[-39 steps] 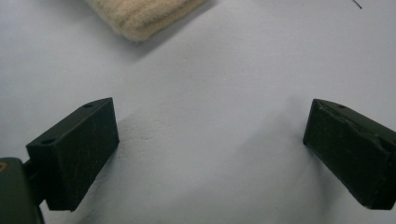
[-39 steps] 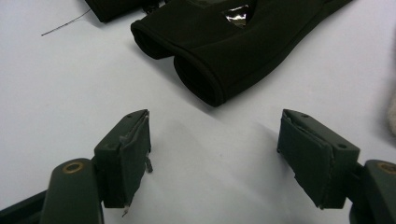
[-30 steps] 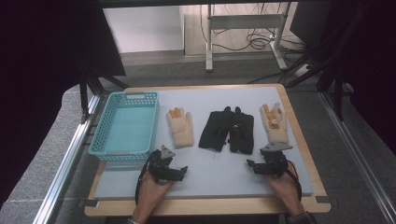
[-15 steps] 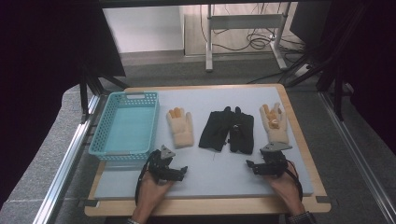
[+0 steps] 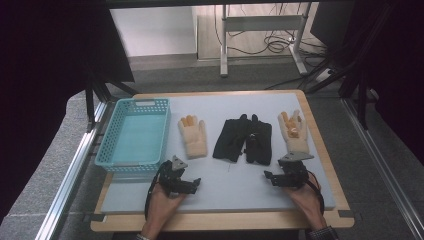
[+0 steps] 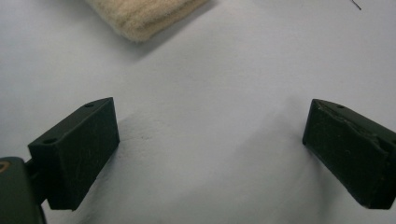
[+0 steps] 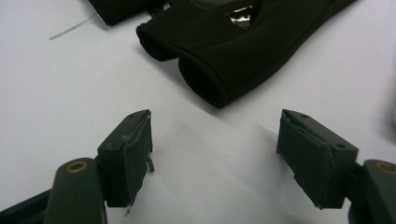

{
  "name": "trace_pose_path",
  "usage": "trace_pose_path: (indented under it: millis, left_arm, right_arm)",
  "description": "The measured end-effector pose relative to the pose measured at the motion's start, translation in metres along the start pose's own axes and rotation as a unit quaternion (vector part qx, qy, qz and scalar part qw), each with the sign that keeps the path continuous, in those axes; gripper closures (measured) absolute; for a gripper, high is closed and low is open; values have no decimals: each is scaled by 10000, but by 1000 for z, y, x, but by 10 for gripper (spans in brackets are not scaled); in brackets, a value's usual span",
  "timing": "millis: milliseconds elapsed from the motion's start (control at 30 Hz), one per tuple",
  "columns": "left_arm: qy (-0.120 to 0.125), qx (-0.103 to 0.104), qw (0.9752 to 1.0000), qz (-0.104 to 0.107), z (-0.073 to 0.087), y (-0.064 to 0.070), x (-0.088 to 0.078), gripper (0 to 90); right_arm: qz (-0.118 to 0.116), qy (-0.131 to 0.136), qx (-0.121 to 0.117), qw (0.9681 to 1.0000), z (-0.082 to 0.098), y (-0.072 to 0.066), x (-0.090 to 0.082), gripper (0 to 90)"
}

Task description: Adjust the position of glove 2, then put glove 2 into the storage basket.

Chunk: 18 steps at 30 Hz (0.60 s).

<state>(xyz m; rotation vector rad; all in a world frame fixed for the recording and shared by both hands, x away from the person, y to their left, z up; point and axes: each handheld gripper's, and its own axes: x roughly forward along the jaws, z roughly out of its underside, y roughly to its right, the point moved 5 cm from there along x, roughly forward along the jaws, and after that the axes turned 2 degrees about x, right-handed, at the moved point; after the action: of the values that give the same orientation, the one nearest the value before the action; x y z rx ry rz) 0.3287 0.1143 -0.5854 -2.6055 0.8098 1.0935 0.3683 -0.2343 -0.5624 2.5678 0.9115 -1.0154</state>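
Blue basket far left; black glove pair lies just ahead of R gripper, cuffs toward it, long axis fwd-back, R nearer; L gripper below beige glove; both jaws wide, empty.

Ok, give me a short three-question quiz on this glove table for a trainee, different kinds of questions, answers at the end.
1. True or false: the blue basket already holds a glove.
2. Which lies nearest ahead of the right gripper? A) the black gloves B) the basket C) a mug
3. Fill in: the left gripper has its jaws ____ over the bare white mat, with a cream glove beyond it.

Key
1. False: the basket holds nothing; the other cream glove also lies on the mat.
2. A
3. Open, with nothing between them.
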Motion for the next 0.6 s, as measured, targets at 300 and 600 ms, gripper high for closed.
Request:
trace_pose_path:
  millis: [300,600]
  left_arm:
    - [0,-1,10000,0,0,0,0,40]
    - [-4,-1,10000,0,0,0,0,40]
  right_arm:
    - [53,30,-58,10000,-11,1,-3,268]
    - [65,4,-136,9999,-26,7,0,295]
